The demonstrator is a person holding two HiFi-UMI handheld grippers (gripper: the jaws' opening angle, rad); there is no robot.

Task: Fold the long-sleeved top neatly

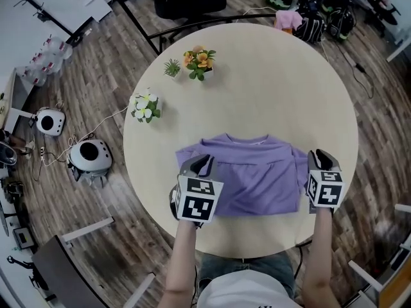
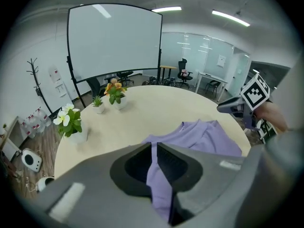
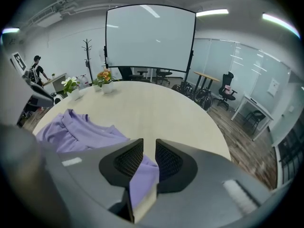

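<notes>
The purple long-sleeved top lies flat on the near part of the round beige table, neckline toward the far side. My left gripper is at the top's left edge, and in the left gripper view it is shut on a strip of purple fabric. My right gripper is at the top's right edge; in the right gripper view it is shut on a purple fold. The rest of the top spreads to the left in that view.
Three small potted plants stand at the table's far left: orange flowers, a green sprig and white flowers. A pink cloth lies at the far edge. Round white devices and cables are on the floor to the left.
</notes>
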